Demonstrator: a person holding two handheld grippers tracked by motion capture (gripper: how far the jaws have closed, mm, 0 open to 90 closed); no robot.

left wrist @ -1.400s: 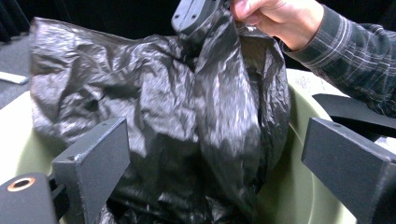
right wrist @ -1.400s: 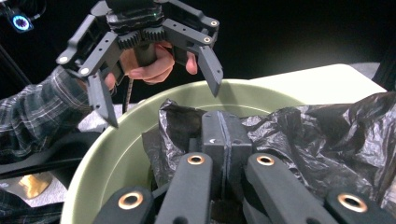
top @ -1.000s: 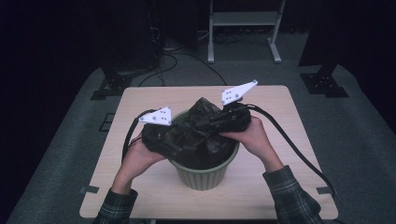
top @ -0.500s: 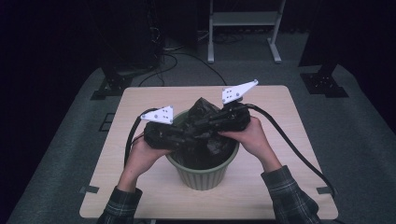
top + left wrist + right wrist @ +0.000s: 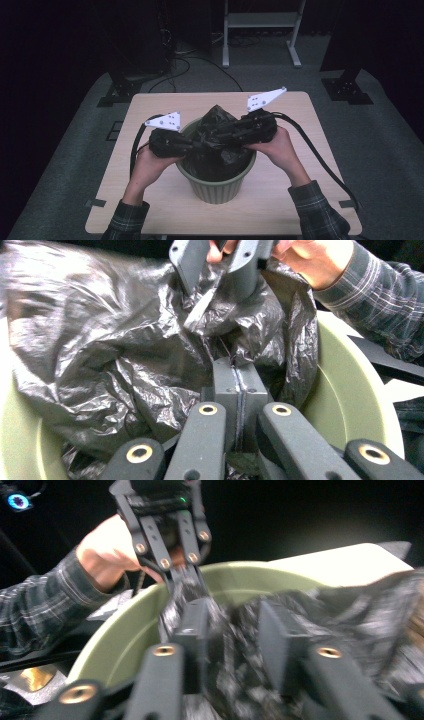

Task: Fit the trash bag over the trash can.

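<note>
Black bag (image 5: 216,145) crowds the green pot's (image 5: 220,187) mouth; no open way down inside. Left tool (image 5: 197,145) and right tool (image 5: 220,136) meet over the pot, blocking passage across its middle. Table (image 5: 300,200) surface around the pot lies open on all sides.

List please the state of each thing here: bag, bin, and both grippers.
Bag: black, crumpled, sitting inside the bin, its top bunched up above the rim.
Bin: green, upright on the table, lined with the bag.
Left gripper: jaws have just closed, shut on a fold of the bag.
Right gripper: jaws have just been opening, pads apart with bag plastic between them.
</note>
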